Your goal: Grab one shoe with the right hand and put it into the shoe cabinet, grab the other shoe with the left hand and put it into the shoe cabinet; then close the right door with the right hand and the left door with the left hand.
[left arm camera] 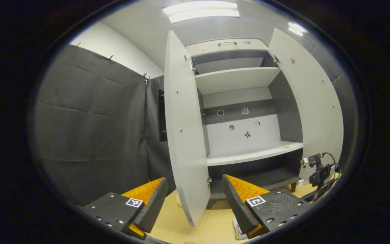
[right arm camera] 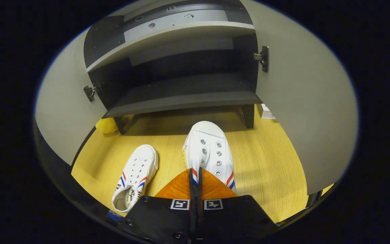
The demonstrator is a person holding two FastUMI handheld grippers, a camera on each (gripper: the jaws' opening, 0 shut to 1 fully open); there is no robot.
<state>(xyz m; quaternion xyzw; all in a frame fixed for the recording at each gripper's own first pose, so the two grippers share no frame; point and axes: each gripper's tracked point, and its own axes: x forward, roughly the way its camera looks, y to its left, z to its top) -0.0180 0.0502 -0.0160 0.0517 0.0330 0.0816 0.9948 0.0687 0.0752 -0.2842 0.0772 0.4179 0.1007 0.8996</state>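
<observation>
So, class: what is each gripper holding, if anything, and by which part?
The right gripper is shut on the right-hand white shoe, pinching its tongue or upper edge near the opening. The left gripper is open, holding nothing.

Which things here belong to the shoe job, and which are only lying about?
For the job:
- held shoe, in the right tongs
- second shoe on the floor
- shoe cabinet, left door, right door
- left tongs, open

Lying about:
- yellow object under the cabinet
- webcam

A white shoe (right arm camera: 208, 152) is being pinched by the closed right gripper (right arm camera: 196, 176) before the shoe cabinet (right arm camera: 181, 98), a second shoe (right arm camera: 134, 176) lying beside it.
</observation>
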